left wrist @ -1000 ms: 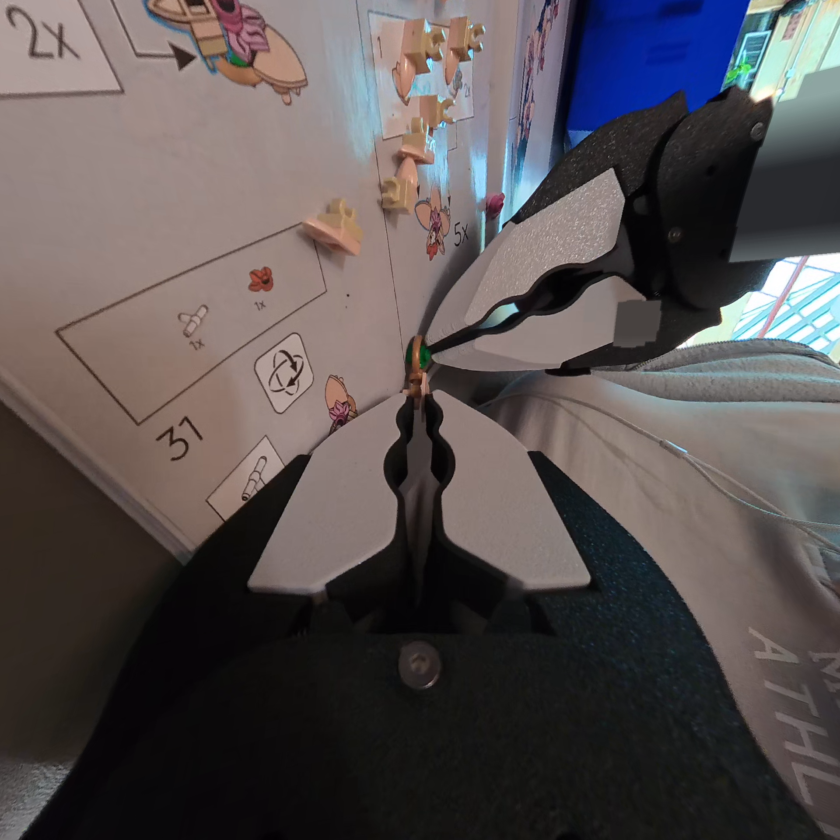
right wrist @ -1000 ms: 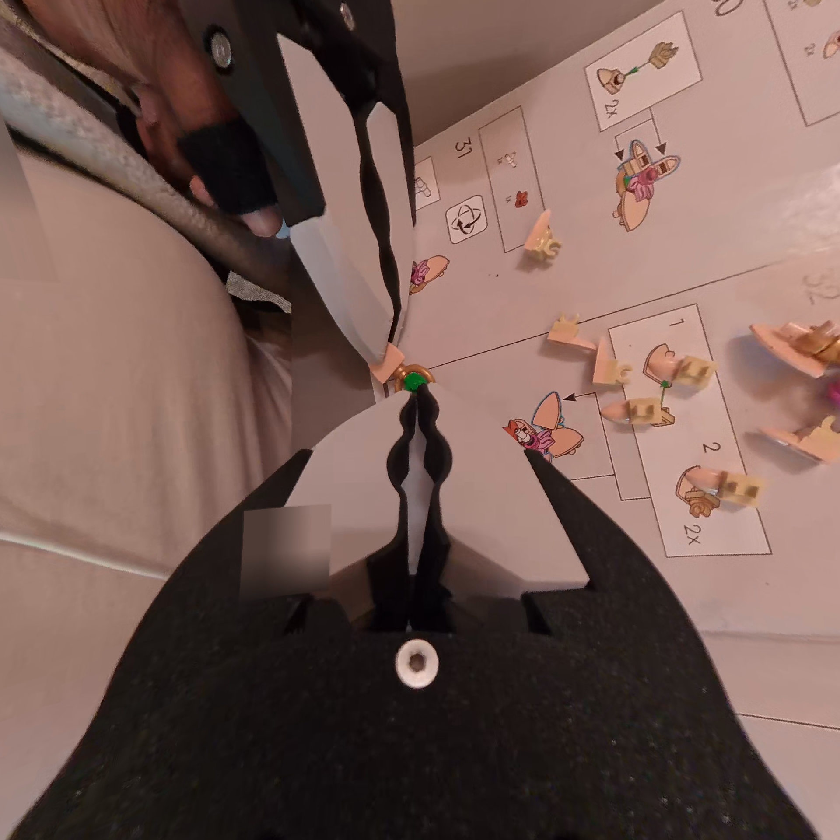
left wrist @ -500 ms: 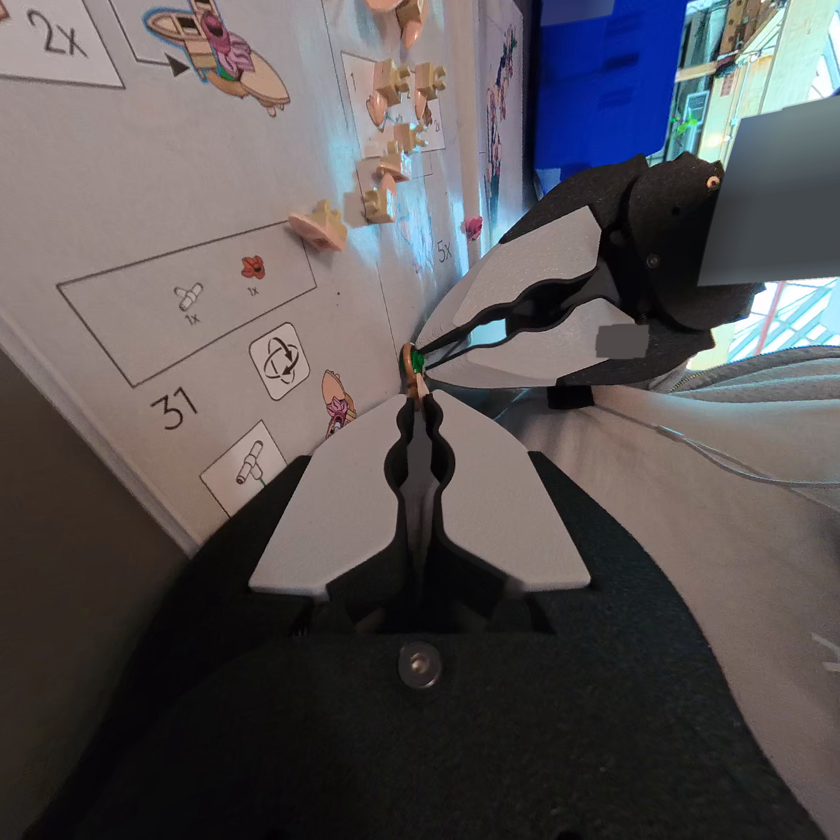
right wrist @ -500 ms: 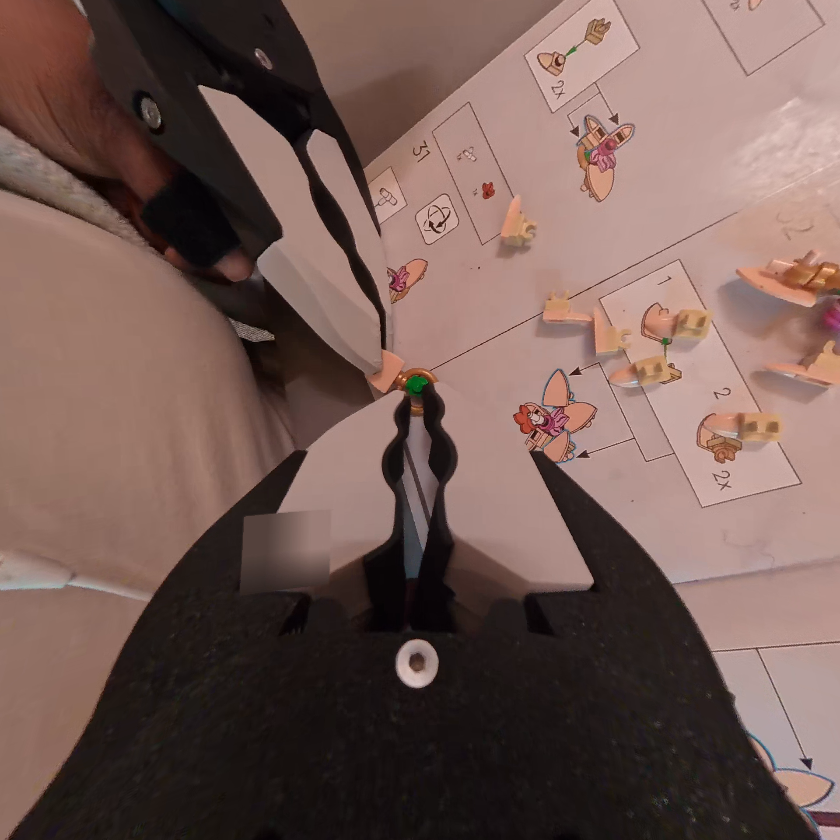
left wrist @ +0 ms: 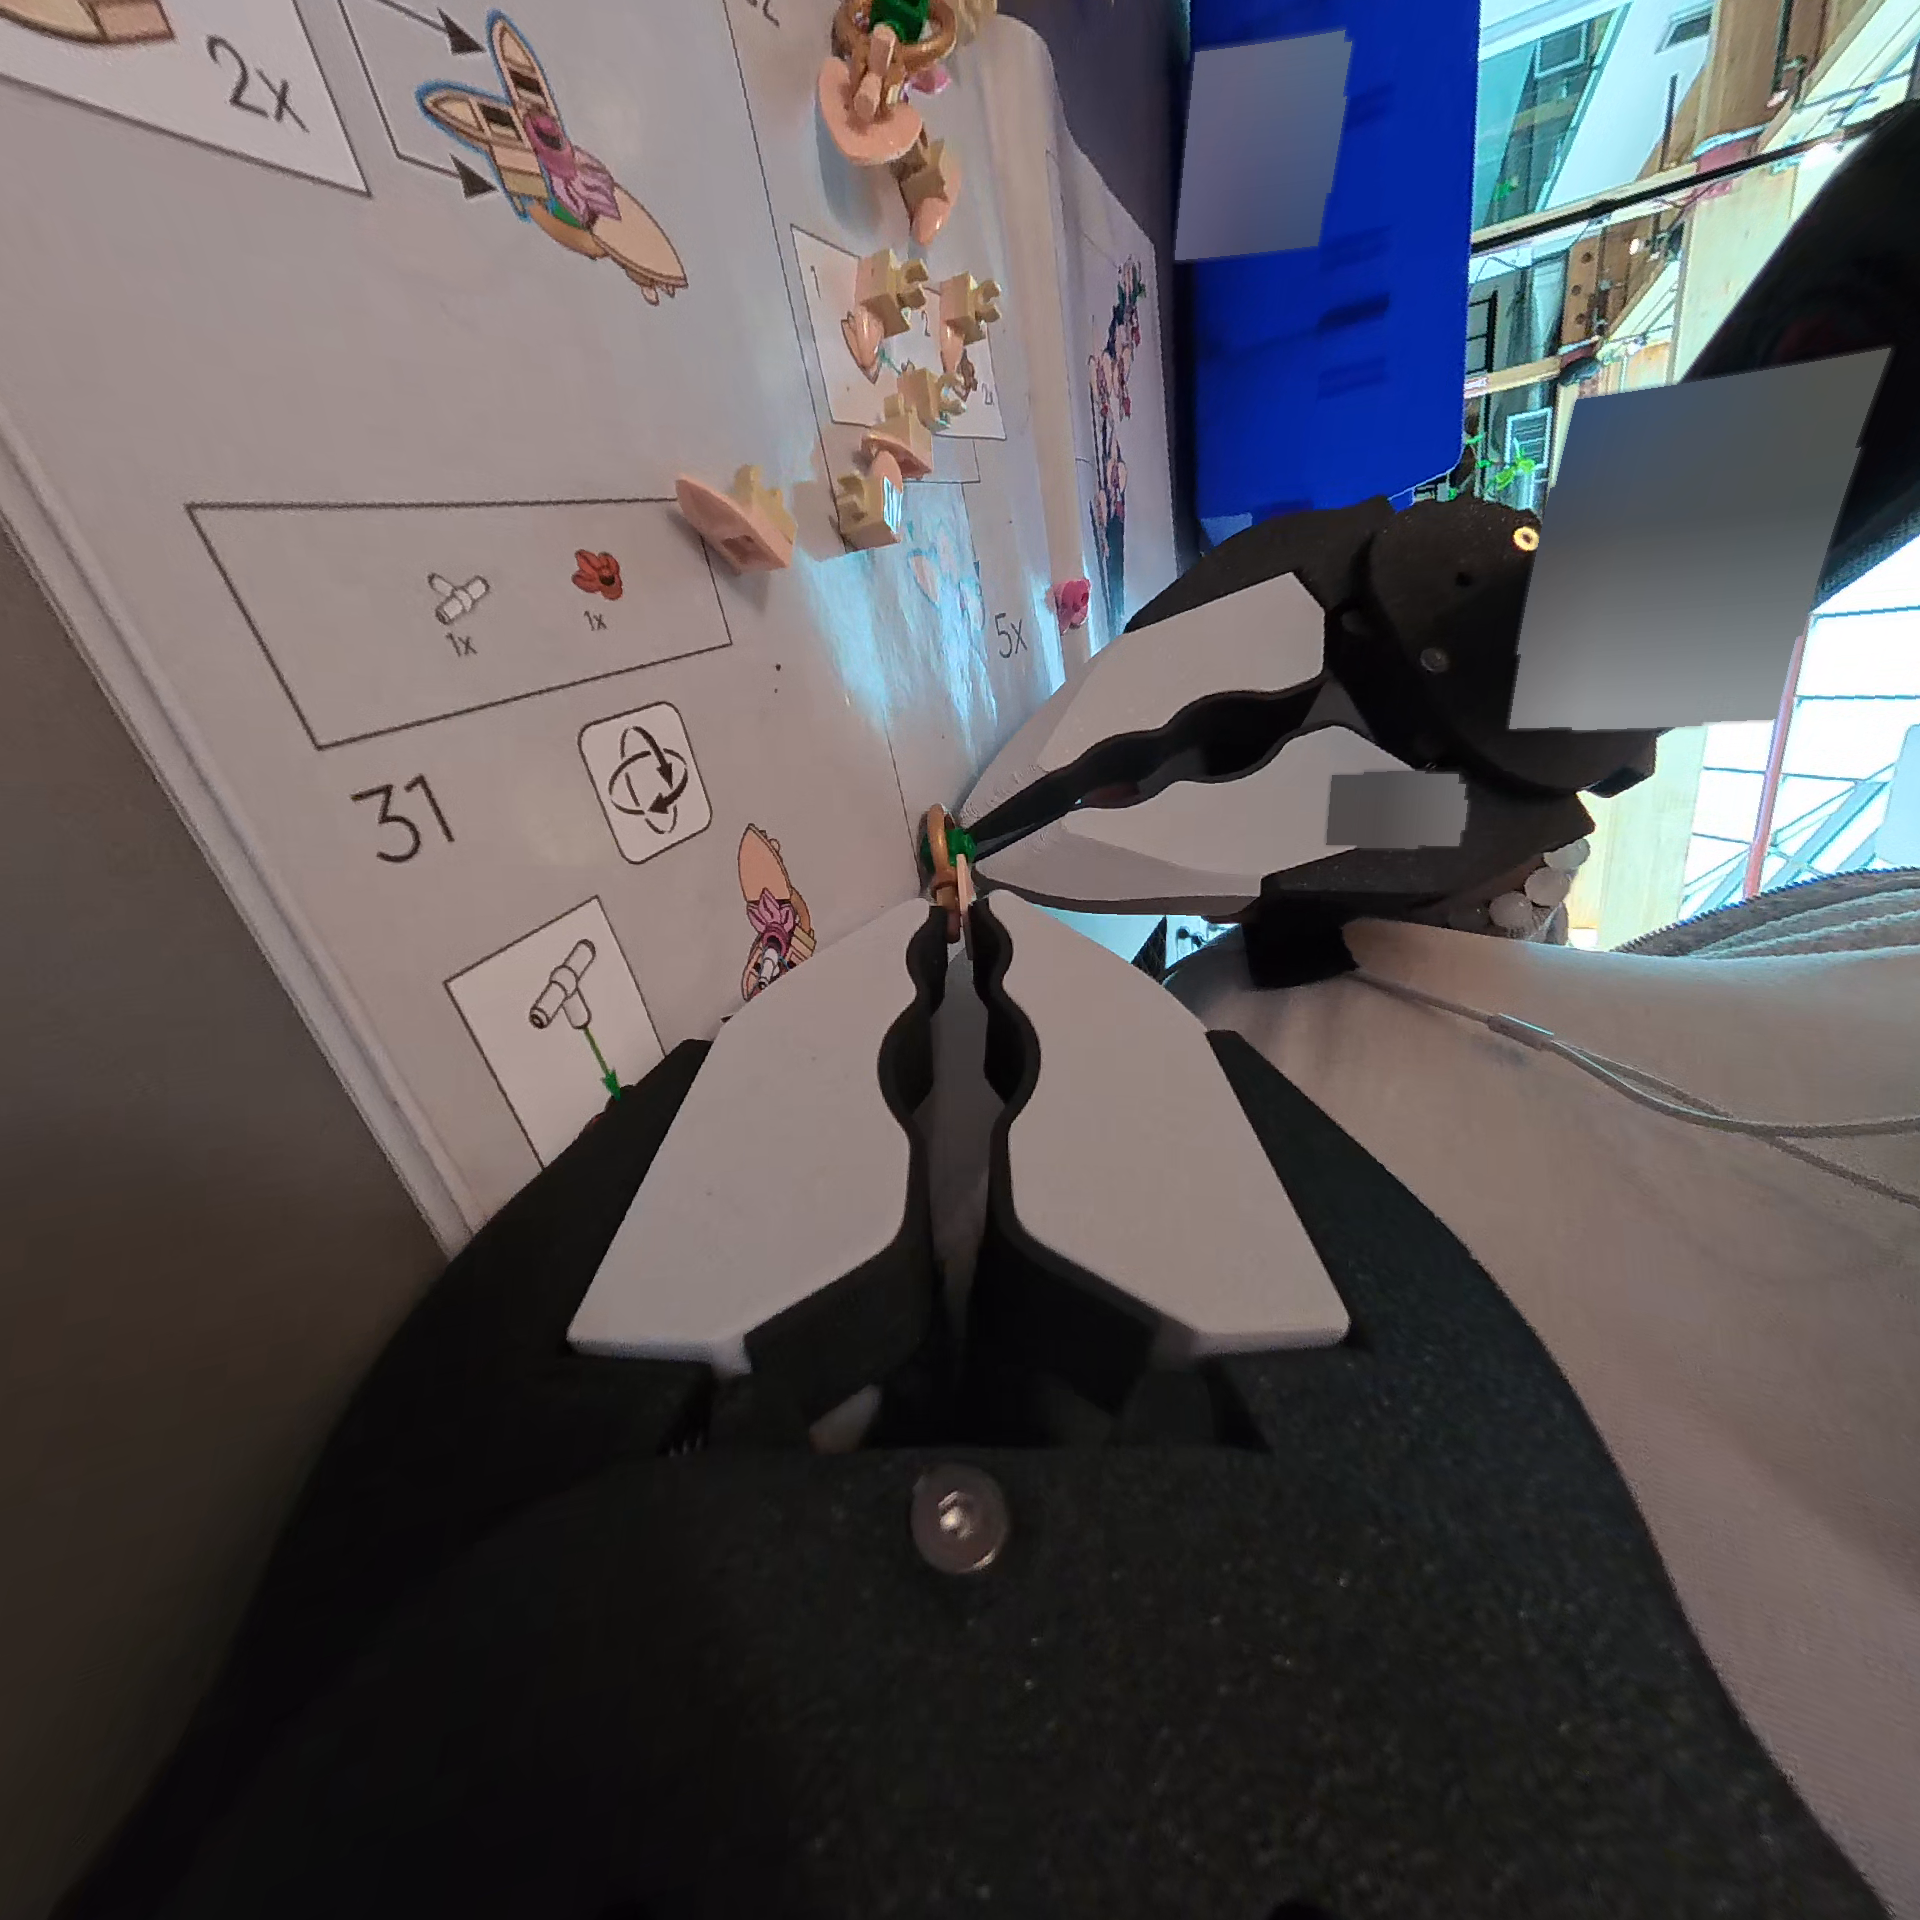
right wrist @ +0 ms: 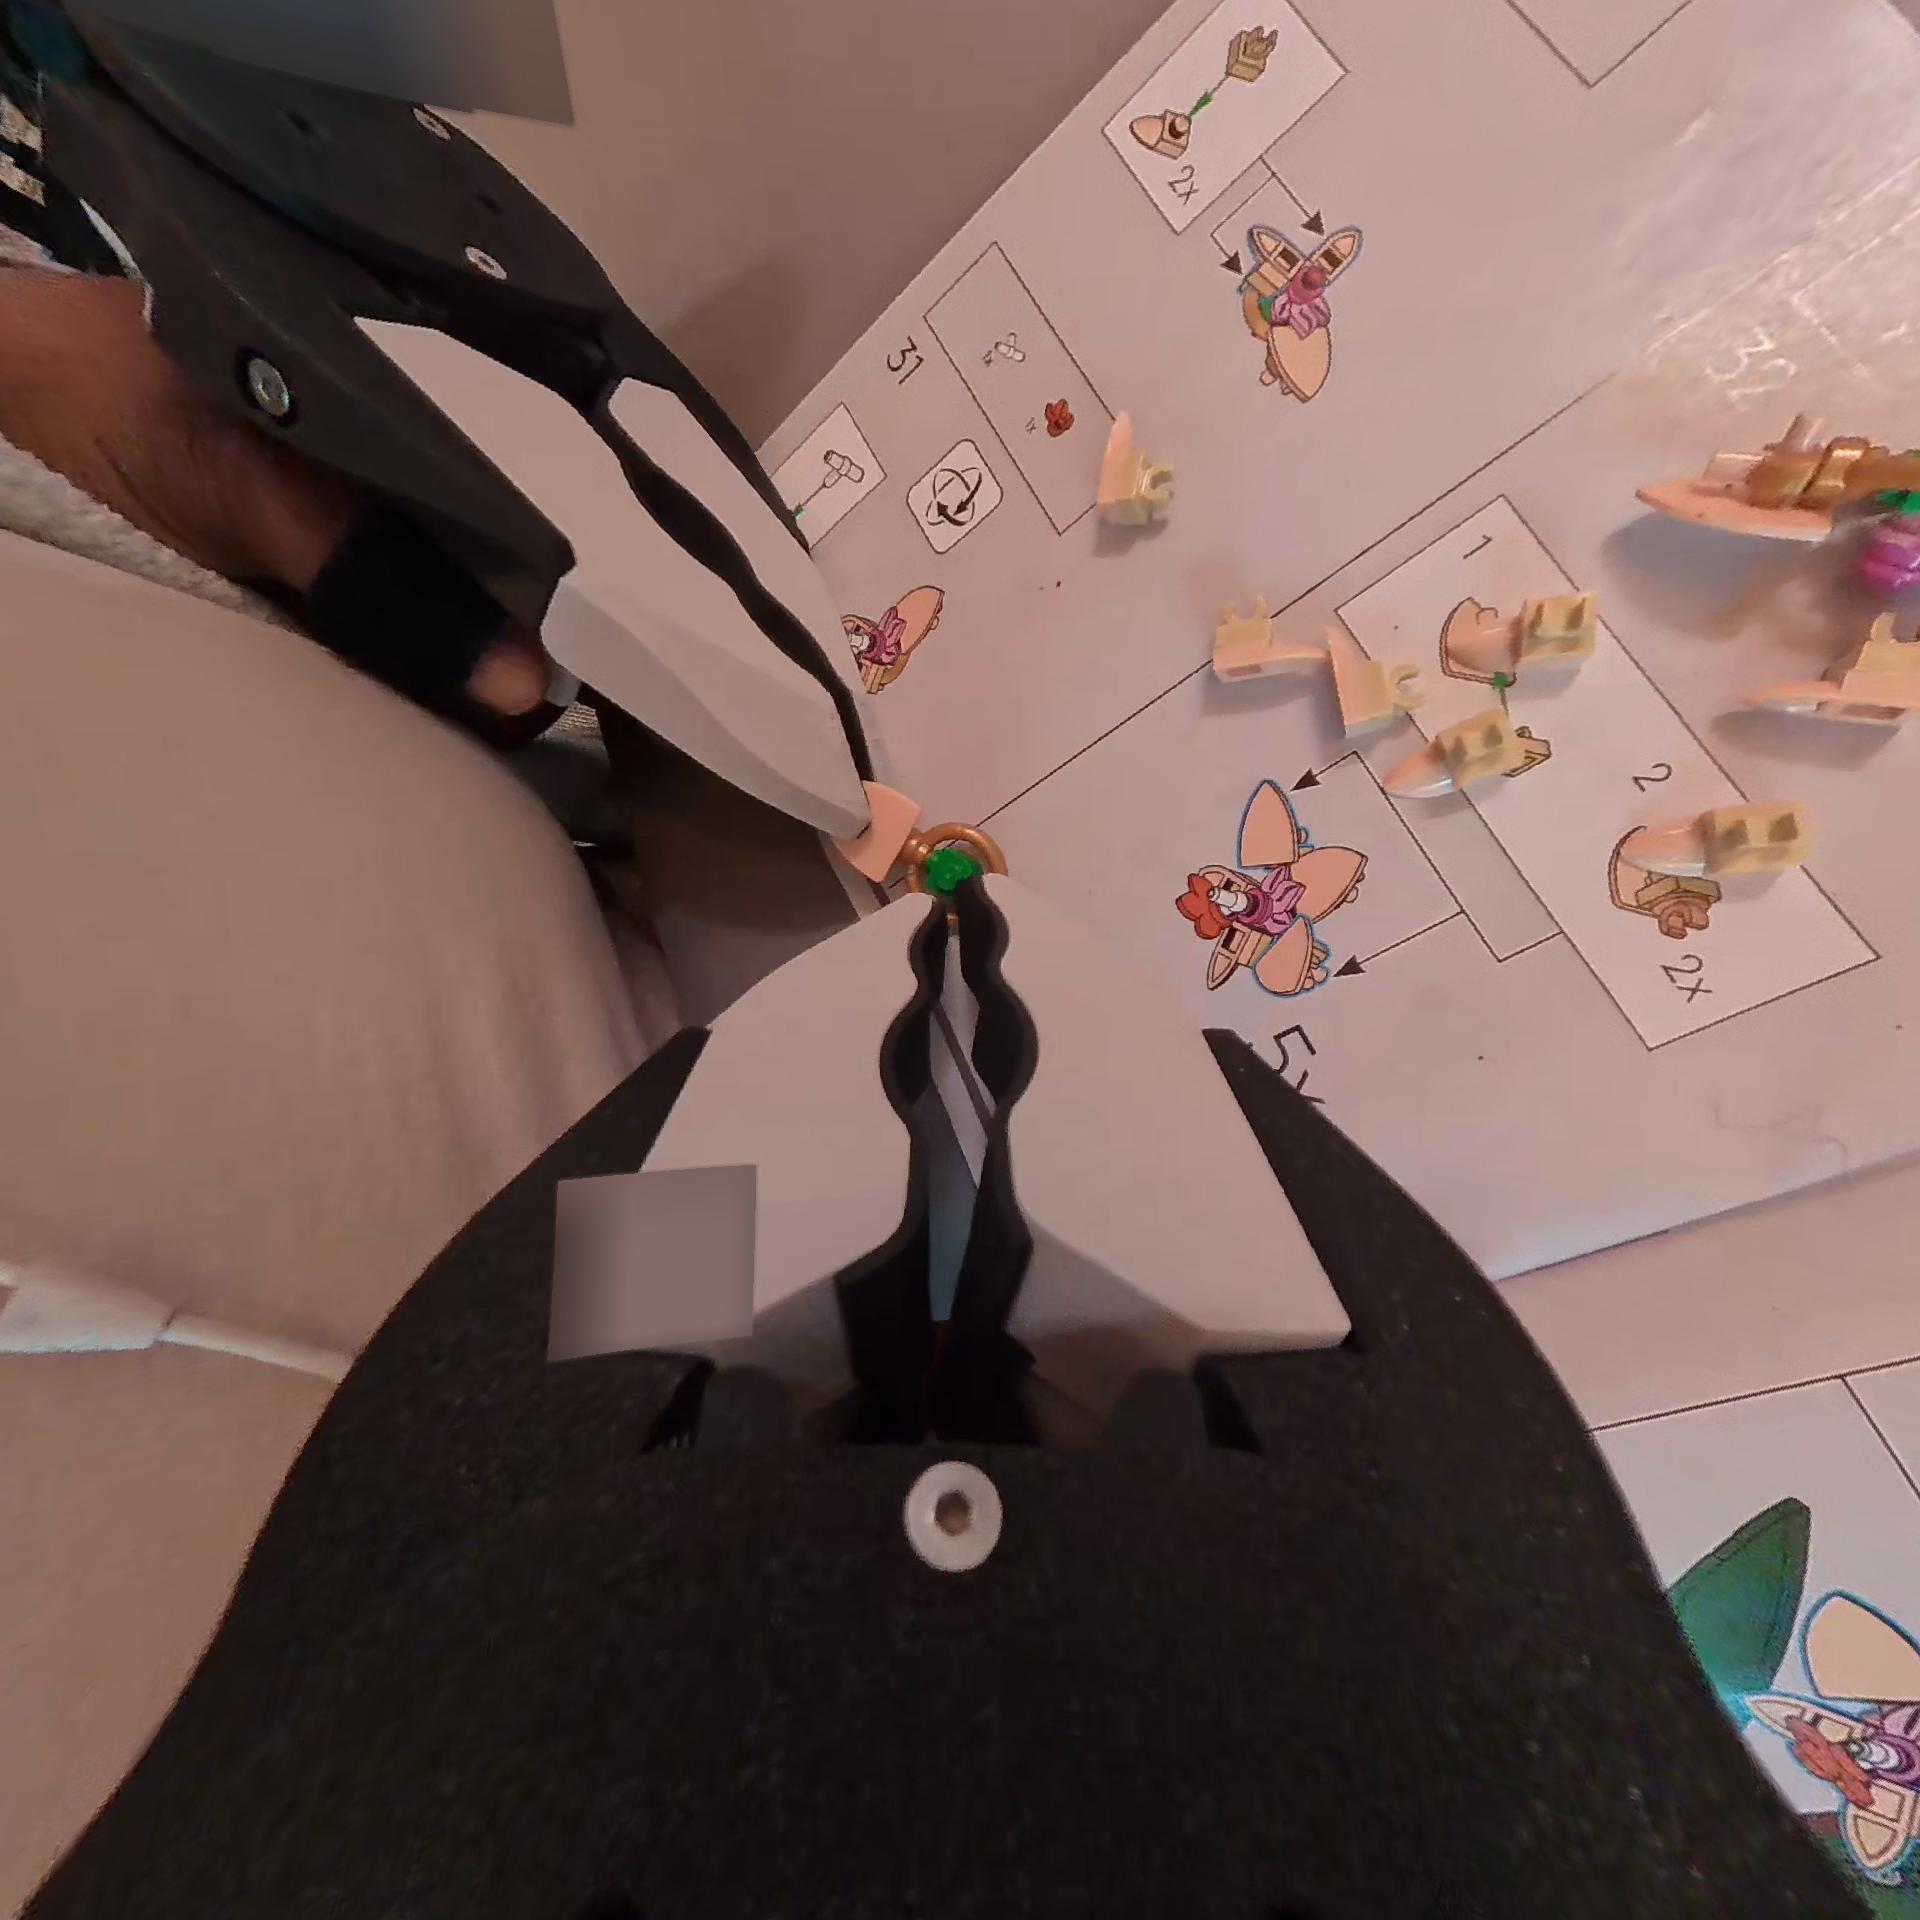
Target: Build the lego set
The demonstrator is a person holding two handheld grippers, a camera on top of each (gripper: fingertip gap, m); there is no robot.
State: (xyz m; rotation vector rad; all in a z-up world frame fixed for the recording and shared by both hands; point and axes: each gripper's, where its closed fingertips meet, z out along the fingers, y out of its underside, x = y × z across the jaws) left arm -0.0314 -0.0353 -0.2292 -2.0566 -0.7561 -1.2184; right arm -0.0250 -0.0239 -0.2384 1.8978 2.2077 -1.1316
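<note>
My left gripper [left wrist: 956, 914] is shut on a small peach petal piece [right wrist: 885, 828] that carries a gold ring [right wrist: 951, 847]. My right gripper [right wrist: 951, 902] is shut on a tiny green piece [right wrist: 943, 871] that sits in that ring. The two grippers meet tip to tip, held above the near edge of the instruction sheet [right wrist: 1143, 644]. In the left wrist view the right gripper [left wrist: 971, 831] comes in from the right. In the right wrist view the left gripper [right wrist: 857, 816] comes in from the upper left.
Several loose peach petals with tan clips lie on the sheet [right wrist: 1132, 483] [right wrist: 1262, 649] [right wrist: 1465, 758] [left wrist: 732, 514]. A part-built flower [right wrist: 1808, 488] lies at the far right. A blue box [left wrist: 1330, 260] stands beyond the sheet. A person's light sleeve [left wrist: 1558, 1195] is close by. The tips of both grippers are at nearly the same place.
Both grippers have stayed shut and tip to tip on the joined pieces. They have turned together, so the sheet has shifted in both views and the right gripper lies flatter.
</note>
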